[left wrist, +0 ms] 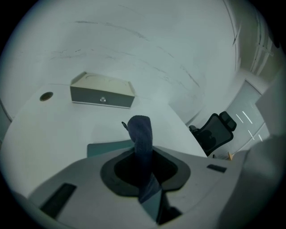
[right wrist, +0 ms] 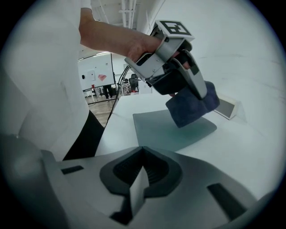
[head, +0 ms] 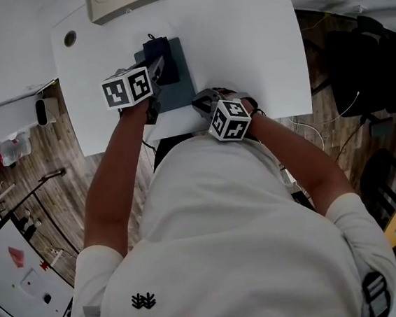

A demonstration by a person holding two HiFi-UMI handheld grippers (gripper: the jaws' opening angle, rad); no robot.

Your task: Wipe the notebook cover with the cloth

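A grey-teal notebook (head: 181,78) lies flat on the white table (head: 241,37), near its front edge. My left gripper (head: 158,67) is shut on a dark blue cloth (head: 160,55), which hangs down onto the notebook's far left part. In the left gripper view the cloth (left wrist: 140,133) sticks up out of the jaws, with the notebook (left wrist: 106,147) behind it. In the right gripper view the left gripper (right wrist: 187,82) holds the cloth (right wrist: 193,106) over the notebook (right wrist: 172,129). My right gripper (head: 203,101) is shut and empty by the notebook's near right corner.
A flat beige box (head: 125,0) stands at the table's far side, beyond the notebook, and a round cable hole (head: 70,39) is at the far left. A dark office chair (left wrist: 214,133) stands to the table's right. The person's body presses against the front edge.
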